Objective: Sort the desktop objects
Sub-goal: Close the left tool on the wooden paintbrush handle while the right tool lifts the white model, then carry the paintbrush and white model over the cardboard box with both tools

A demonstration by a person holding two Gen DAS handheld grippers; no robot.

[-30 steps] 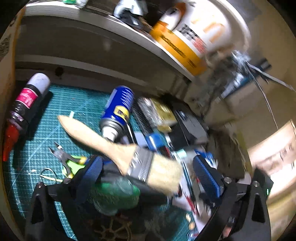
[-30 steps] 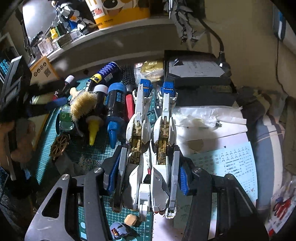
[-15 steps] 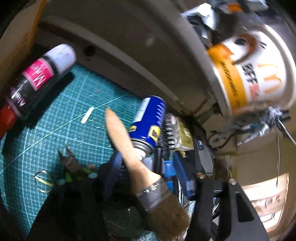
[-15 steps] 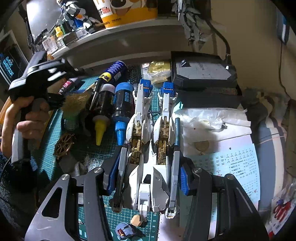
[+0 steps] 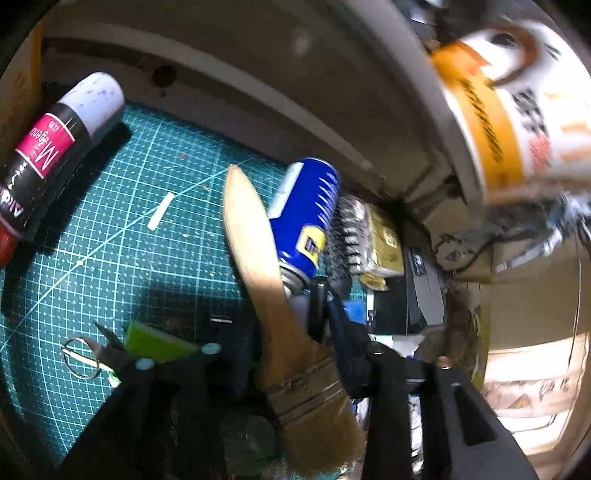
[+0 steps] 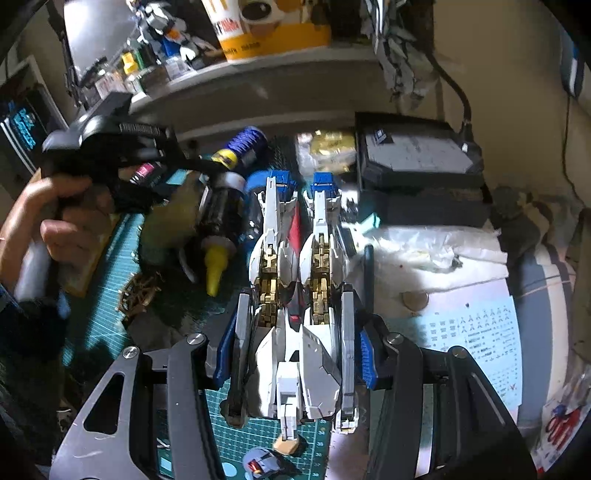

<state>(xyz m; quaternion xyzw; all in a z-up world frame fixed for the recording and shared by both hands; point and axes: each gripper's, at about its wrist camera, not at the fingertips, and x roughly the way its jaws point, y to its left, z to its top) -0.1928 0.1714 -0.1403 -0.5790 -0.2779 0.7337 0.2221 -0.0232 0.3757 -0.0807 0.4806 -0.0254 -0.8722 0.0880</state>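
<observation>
The left gripper (image 5: 295, 354) is closing on a wooden-handled flat paintbrush (image 5: 273, 306) over the green cutting mat (image 5: 122, 236); the right gripper (image 6: 291, 354) pinches a white-and-blue model robot part (image 6: 295, 295) near the mat's right edge. Bottles, nippers and a spray can lie unsorted, so most remains

1. The left wrist view looks steeply down, rolled sideways, from close above the green cutting mat (image 5: 122, 236), facing the shelf edge behind it.
2. The right wrist view looks down from a little farther back, to the right of the mat (image 6: 107, 295), facing the same shelf.
3. Both views share the mat, the blue spray can (image 5: 306, 218) (image 6: 243, 147) and the yellow-banded cup (image 5: 517, 110) (image 6: 273, 33) above the mat.
</observation>
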